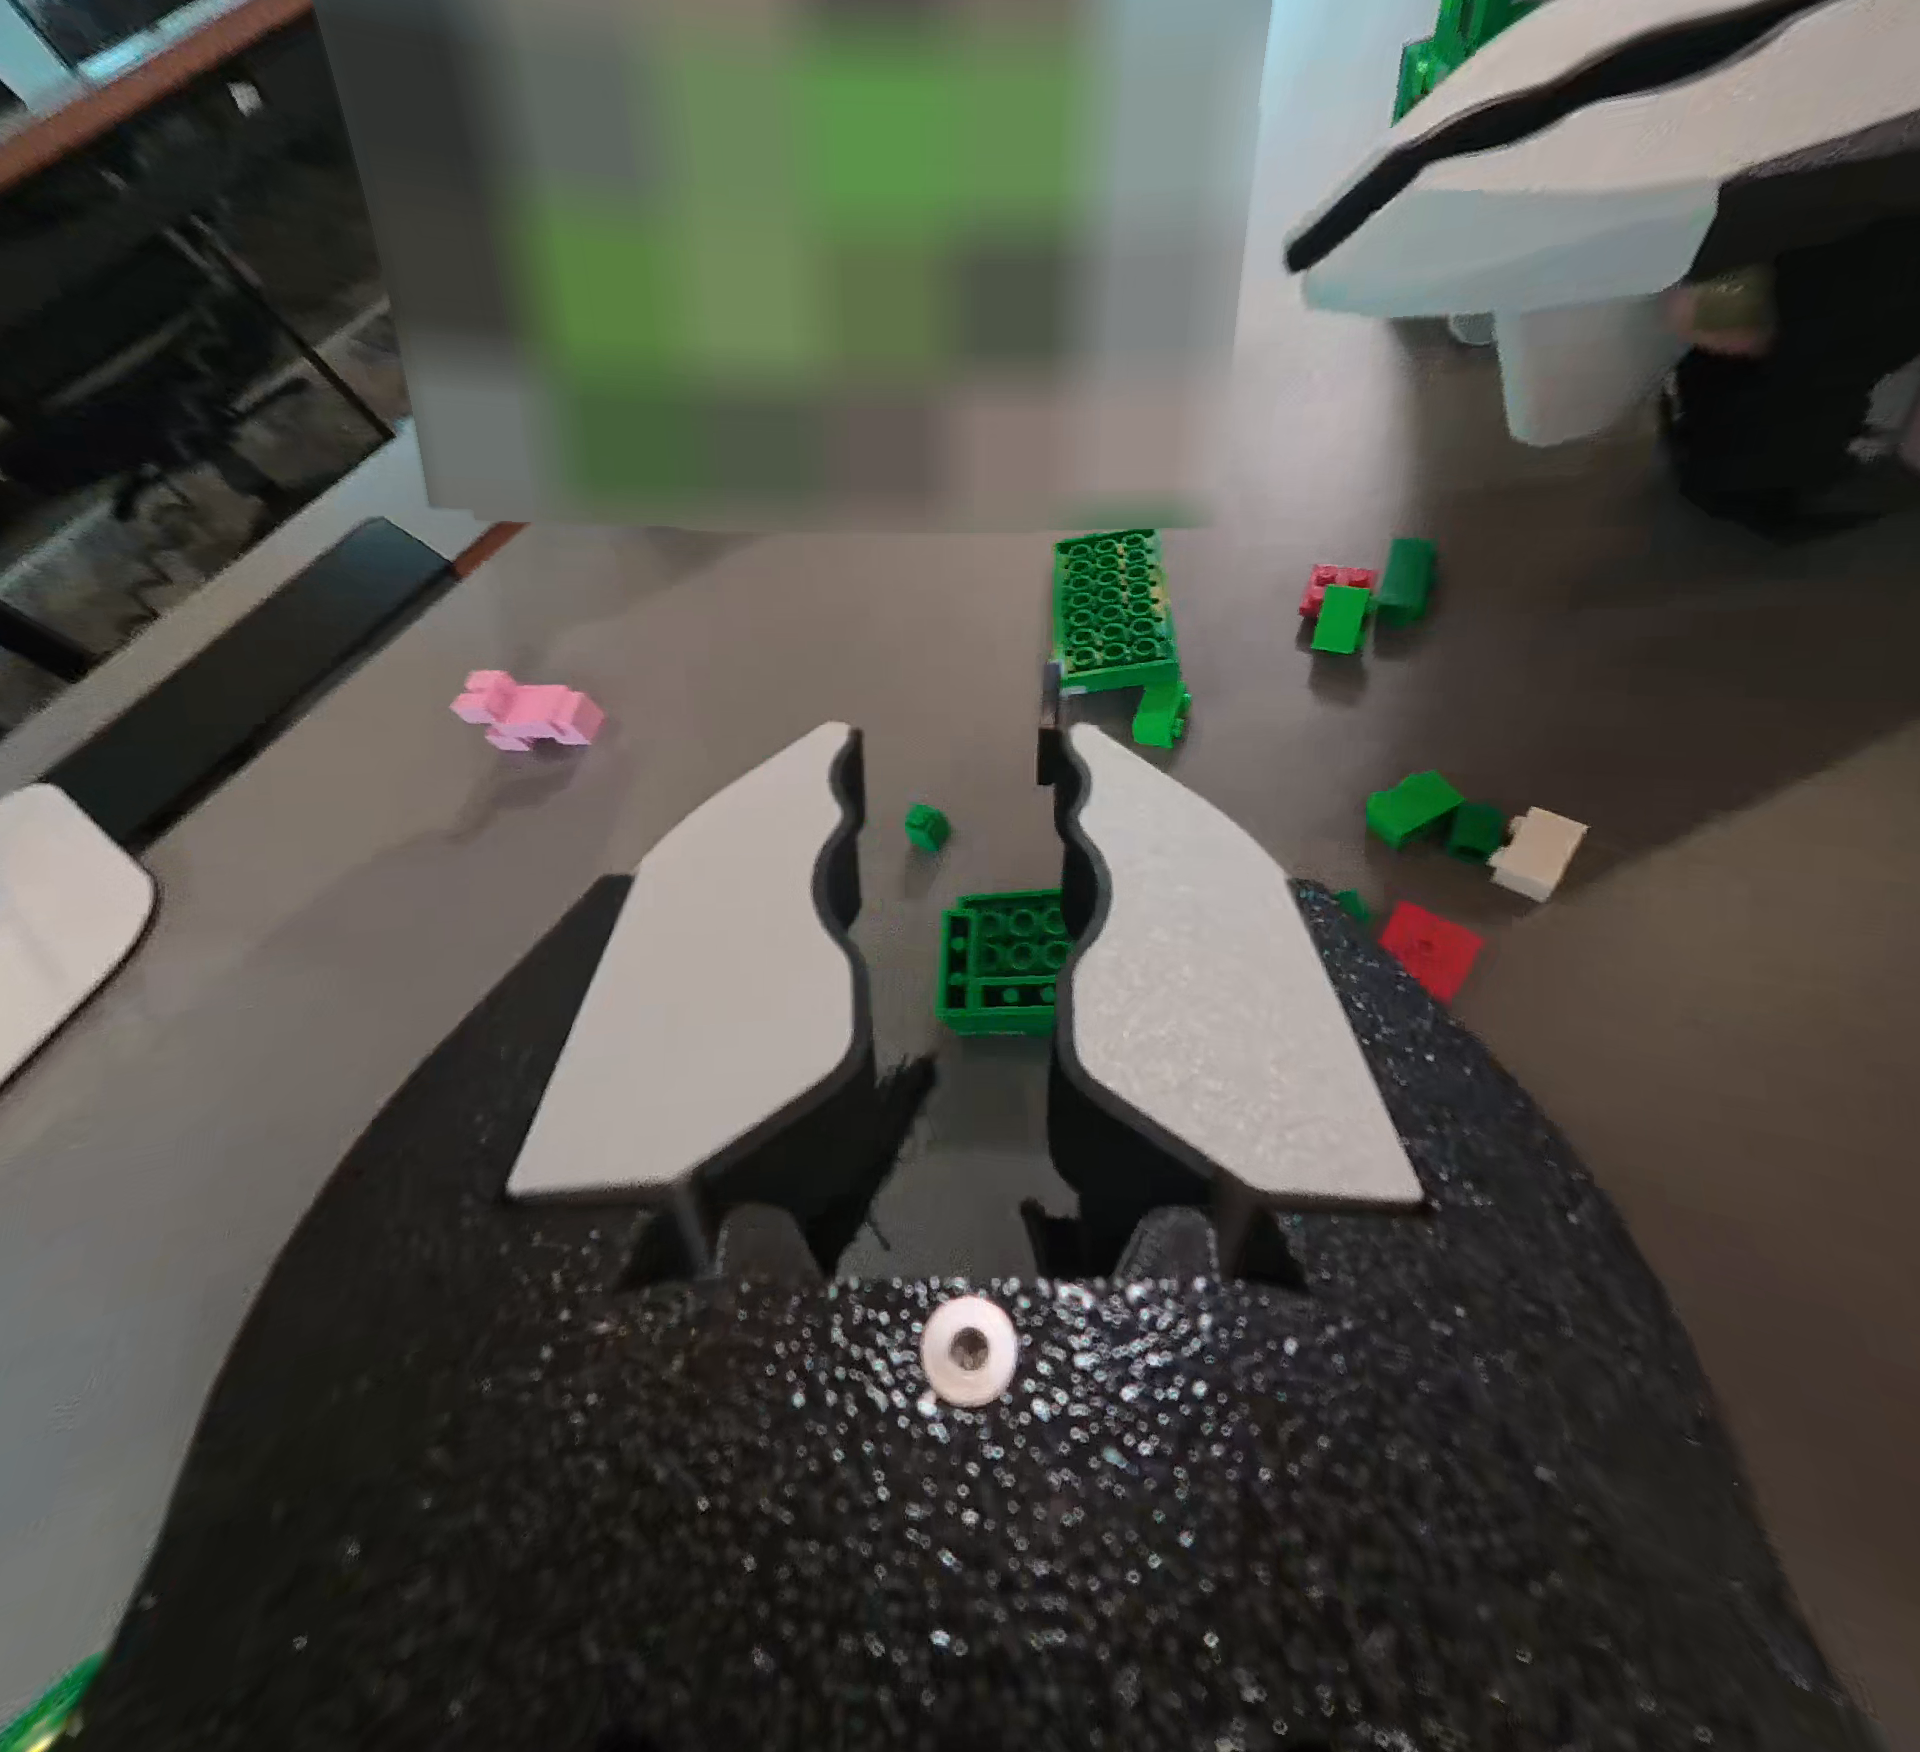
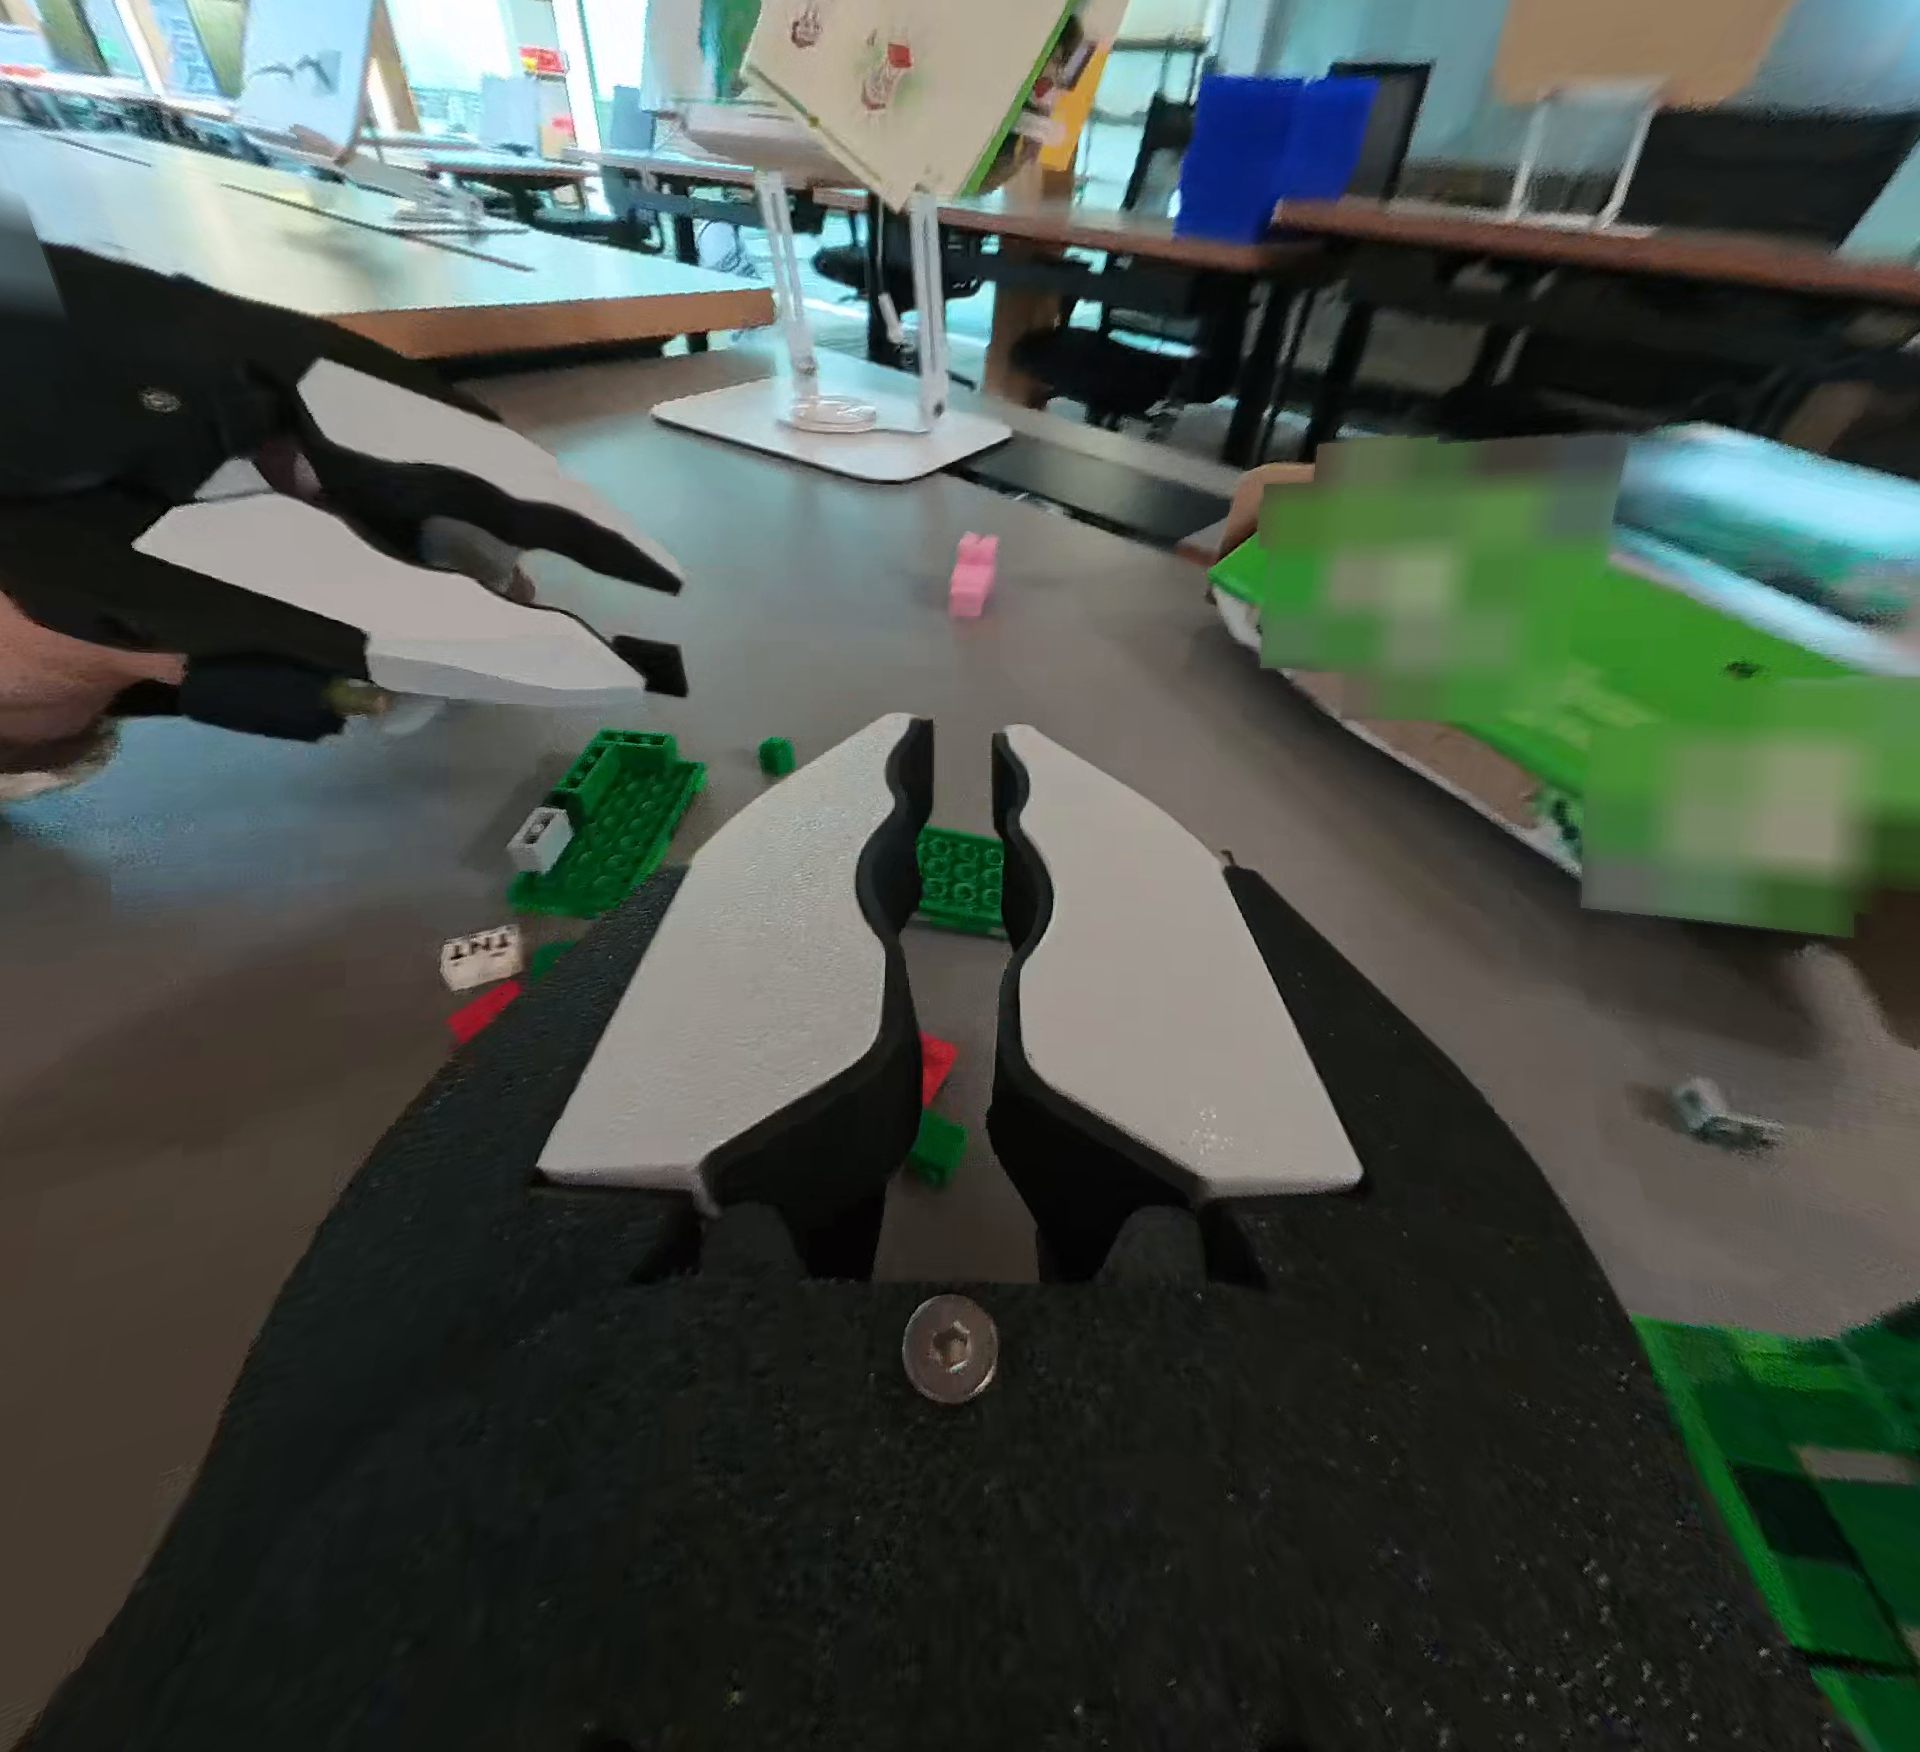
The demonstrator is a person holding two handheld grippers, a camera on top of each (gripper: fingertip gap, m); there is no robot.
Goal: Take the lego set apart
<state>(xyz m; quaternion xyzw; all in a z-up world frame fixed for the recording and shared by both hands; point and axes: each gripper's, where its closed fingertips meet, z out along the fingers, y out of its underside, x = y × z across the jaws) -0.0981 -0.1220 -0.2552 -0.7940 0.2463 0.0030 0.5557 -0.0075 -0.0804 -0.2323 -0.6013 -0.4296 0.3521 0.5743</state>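
Above the grey table (image 1: pixel 727 622) strewn with green bricks, the left gripper (image 1: pixel 951 746) gapes wide and empty, while the right gripper (image 2: pixel 961 736) shows a narrow gap, holding nothing.

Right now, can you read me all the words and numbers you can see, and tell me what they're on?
I don't read writing out loud, but here is where it sits.
White brick: bold black letters on its side.
Red tile: dark marks, too blurred to read.
Tilted sheet on a stand: round emblem, too small to read.
Green box: its print is hidden under blur patches.
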